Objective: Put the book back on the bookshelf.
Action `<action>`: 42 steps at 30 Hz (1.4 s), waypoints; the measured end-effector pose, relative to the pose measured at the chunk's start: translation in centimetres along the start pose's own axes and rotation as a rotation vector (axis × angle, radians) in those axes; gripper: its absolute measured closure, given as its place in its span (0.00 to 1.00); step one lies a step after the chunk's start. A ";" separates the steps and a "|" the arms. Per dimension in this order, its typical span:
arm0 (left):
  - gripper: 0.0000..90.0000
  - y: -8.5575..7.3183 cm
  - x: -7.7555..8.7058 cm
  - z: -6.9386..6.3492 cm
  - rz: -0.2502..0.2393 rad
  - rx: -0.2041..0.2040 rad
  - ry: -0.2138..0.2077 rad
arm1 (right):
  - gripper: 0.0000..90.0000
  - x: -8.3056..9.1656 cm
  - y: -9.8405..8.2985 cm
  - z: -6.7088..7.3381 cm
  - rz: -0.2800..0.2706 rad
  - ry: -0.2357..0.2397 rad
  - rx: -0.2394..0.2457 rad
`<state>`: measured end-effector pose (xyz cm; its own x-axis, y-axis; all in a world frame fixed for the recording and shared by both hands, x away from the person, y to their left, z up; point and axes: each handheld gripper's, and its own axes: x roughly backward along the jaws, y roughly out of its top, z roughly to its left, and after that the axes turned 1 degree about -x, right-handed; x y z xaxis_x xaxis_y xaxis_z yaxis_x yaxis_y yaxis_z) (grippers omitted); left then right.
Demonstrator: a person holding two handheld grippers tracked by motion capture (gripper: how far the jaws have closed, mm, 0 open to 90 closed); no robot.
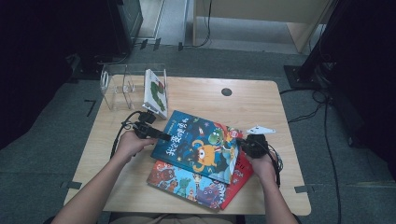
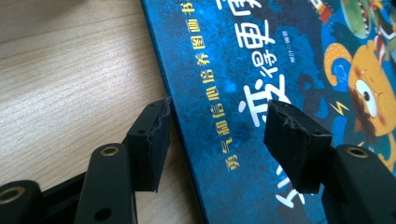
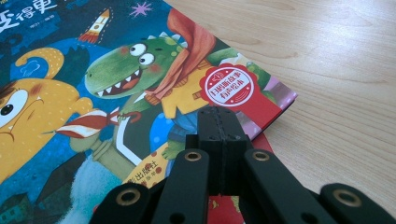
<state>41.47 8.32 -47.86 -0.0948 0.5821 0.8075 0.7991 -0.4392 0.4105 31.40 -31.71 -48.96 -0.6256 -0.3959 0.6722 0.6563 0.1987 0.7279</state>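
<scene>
Blue hardcover picture book with orange monster and green dinosaur (image 1: 198,144) lies flat on light wooden surface (image 1: 261,107), topmost of fanned stack, over second blue monster book (image 1: 187,183) and red book (image 1: 240,175). Left gripper (image 2: 217,140): jaws apart, straddling book's left edge, one pad off the cover, other above it, not pressing. Right gripper (image 3: 218,122): jaws closed together at book's right corner, nothing between them. Clear acrylic stand (image 1: 116,86) at surface's far left, green-and-white book (image 1: 156,92) leaning in it.
</scene>
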 end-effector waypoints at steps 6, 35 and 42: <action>0.45 0.1 -0.8 0.2 0.014 0.013 -0.019 | 1.00 0.0 -0.1 -0.1 -0.007 0.004 0.000; 0.43 0.9 -1.4 0.7 0.044 0.038 -0.067 | 1.00 0.4 -0.3 -0.2 -0.001 0.020 0.021; 0.43 0.9 -1.4 0.6 0.043 0.035 -0.061 | 1.00 1.1 -0.9 -0.2 0.014 0.039 0.039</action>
<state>42.72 7.54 -48.85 -0.0240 0.6042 0.7965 0.8223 -0.4412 0.3595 30.24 -32.50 -48.88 -0.5992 -0.4279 0.6767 0.6473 0.2384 0.7240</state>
